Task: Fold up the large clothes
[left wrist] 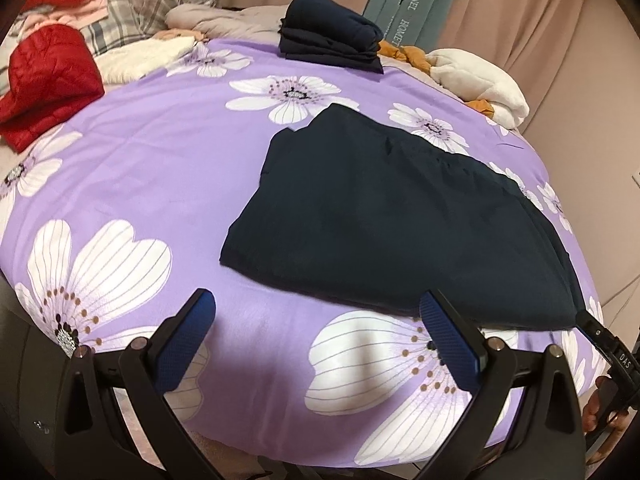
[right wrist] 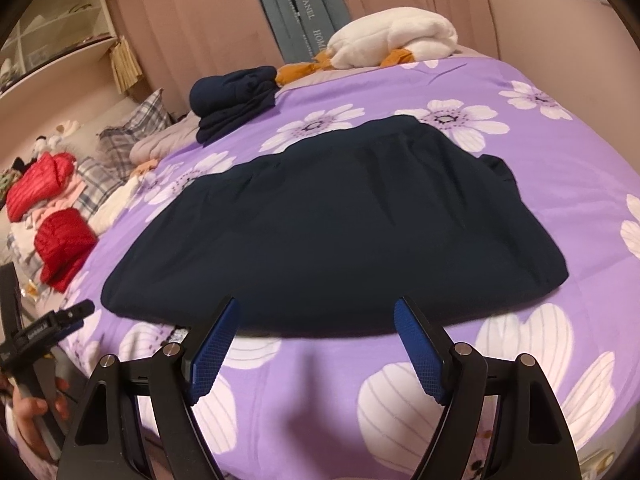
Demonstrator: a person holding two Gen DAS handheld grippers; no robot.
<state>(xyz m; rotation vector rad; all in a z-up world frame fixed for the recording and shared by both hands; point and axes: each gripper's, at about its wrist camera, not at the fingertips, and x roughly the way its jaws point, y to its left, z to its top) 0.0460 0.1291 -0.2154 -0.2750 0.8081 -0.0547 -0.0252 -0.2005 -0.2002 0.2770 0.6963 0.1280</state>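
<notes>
A dark navy garment lies flat, partly folded, on the purple flowered bedspread. It also shows in the right wrist view. My left gripper is open and empty, just short of the garment's near edge, toward its left end. My right gripper is open and empty at the middle of the garment's near edge. The right gripper's tip shows at the far right of the left wrist view. The left gripper shows at the left of the right wrist view.
A folded navy stack sits at the far side of the bed. Red quilted jackets, plaid pillows and white fleece lie around the edges. Curtains hang behind. Shelves stand at far left.
</notes>
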